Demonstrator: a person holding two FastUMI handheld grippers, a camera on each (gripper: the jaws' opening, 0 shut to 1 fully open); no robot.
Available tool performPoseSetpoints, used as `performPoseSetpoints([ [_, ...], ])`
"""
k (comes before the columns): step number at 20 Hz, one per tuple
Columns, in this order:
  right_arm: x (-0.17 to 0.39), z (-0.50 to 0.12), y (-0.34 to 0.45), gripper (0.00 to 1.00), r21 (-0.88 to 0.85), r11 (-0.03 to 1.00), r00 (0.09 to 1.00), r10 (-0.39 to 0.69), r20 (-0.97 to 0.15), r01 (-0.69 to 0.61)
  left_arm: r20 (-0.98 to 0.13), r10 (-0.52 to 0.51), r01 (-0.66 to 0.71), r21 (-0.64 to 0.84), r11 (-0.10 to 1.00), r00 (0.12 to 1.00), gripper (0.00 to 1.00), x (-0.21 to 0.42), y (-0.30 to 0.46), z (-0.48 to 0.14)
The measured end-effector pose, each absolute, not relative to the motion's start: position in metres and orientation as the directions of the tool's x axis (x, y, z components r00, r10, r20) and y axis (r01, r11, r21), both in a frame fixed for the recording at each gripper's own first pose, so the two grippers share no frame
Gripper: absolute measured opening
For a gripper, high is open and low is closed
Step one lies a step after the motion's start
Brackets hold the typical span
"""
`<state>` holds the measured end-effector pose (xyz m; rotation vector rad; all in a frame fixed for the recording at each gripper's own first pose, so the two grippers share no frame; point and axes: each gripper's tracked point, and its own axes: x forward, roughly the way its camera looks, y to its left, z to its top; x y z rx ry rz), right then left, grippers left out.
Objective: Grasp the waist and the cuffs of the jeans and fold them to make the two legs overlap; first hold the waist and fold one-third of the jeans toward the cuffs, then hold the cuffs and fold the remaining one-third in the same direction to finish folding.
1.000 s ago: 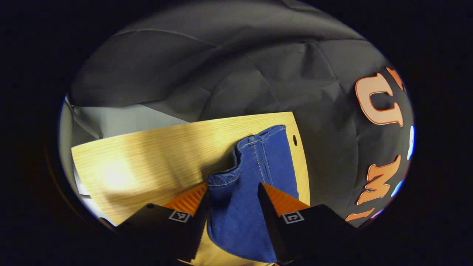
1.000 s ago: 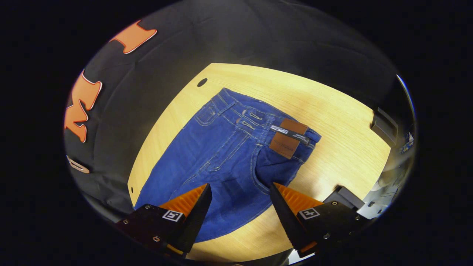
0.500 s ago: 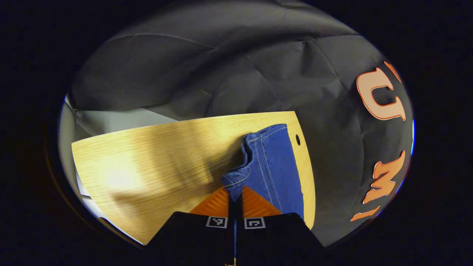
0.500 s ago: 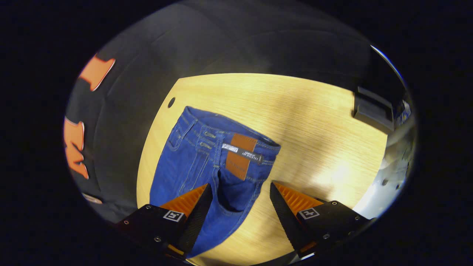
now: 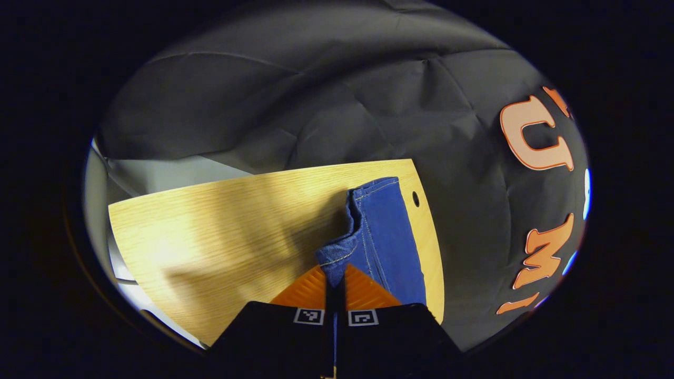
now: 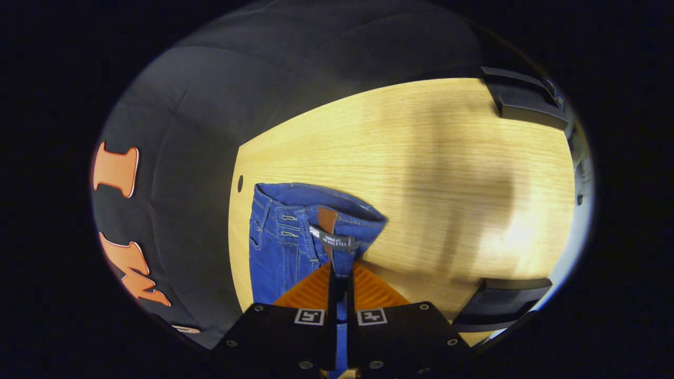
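Observation:
Blue jeans (image 5: 387, 234) lie along the edge of the wooden table (image 5: 231, 231) beside the booth wall. In the left gripper view my left gripper (image 5: 335, 275) is shut on a raised cuff (image 5: 337, 255), with the other leg's hem (image 5: 376, 187) flat behind it. In the right gripper view the waist (image 6: 295, 210) with its brown patch (image 6: 326, 218) bunches up, and my right gripper (image 6: 341, 272) is shut on the waistband just under the patch. The rest of the jeans (image 6: 271, 258) lie flat to the left of the fingers.
A small round hole (image 5: 415, 198) sits in the table near the hem, and another hole (image 6: 240, 183) near the waist. Black blocks (image 6: 524, 97) (image 6: 500, 302) stand at the table's right side. The bare tabletop (image 6: 447, 173) stretches away from the jeans.
The left gripper closed on the cuff a second ago and holds it. The right gripper moved in to the waist and shut on the waistband, which now bunches upward.

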<state>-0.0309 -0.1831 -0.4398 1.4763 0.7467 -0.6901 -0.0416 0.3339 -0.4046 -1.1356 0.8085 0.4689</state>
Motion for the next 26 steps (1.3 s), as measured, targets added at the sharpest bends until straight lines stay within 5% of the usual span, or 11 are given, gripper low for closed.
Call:
performPoseSetpoints([
  [8, -0.036, -0.392, -0.193, 0.08, 0.585, 0.039, 0.585, 0.015, -0.811, 0.81, -0.787, -0.112, -0.686, -0.59, 0.425, 0.607, 0.02, -0.048, 0.34, -0.383],
  [18, 0.031, -0.336, -0.188, 0.08, 0.533, 0.069, 0.536, -0.023, -0.844, 0.843, -0.796, -0.238, -0.632, -0.591, 0.501, 0.556, 0.02, 0.035, 0.34, -0.341],
  [26, 0.092, -0.349, -0.192, 0.08, 0.503, 0.095, 0.497, 0.084, -0.864, 0.859, -0.916, -0.116, -0.826, -0.396, 0.402, 0.384, 0.02, 0.022, 0.345, -0.335],
])
